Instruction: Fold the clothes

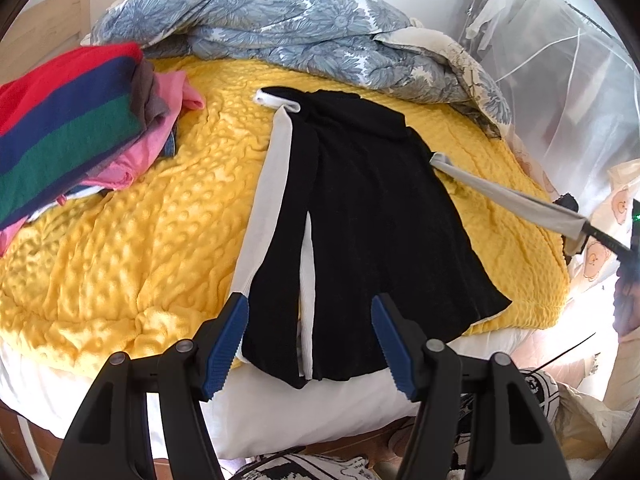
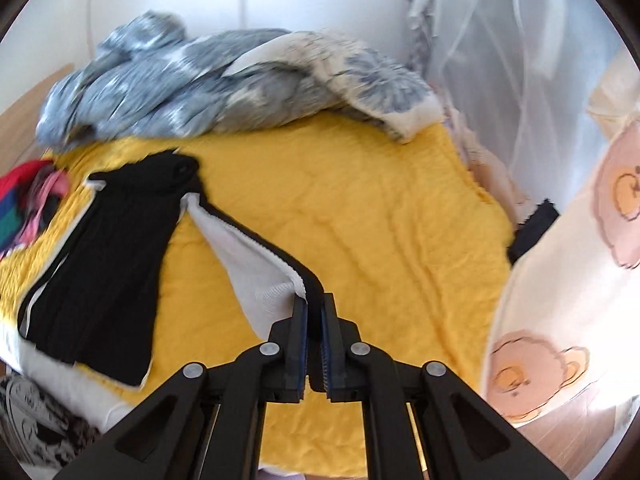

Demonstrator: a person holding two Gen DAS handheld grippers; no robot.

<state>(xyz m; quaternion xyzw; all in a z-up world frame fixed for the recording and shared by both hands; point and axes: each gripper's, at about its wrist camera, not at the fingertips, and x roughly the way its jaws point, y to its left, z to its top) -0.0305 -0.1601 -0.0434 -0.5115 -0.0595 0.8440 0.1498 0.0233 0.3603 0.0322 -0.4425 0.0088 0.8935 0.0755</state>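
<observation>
Fabric fills both views: a black-and-white garment (image 1: pixel 360 208) lies spread on a yellow textured blanket (image 1: pixel 140 240) covering the bed. The left wrist view shows it nearly whole, black panels uppermost with white edging down its left side, its lower hem reaching the blanket's near edge. There the left gripper (image 1: pixel 310 344) hangs over that hem with its blue-padded fingers (image 1: pixel 226 344) spread wide, nothing pinched between them. One sleeve (image 1: pixel 508 196) runs off taut to the right, white with a black edge, ending at the right gripper (image 1: pixel 600 236), which shows only as a dark sliver at the frame's edge.

The right wrist view, somewhat blurred, gives what that sliver hides: the right gripper (image 2: pixel 314 344) has its fingers pressed together on the sleeve (image 2: pixel 256 260), lifted clear of the blanket. Only the left view shows clearly the folded stack (image 1: pixel 68 128), striped red, navy and green over pink, at the blanket's left, and a crumpled blue floral quilt (image 1: pixel 280 20) lies behind.
</observation>
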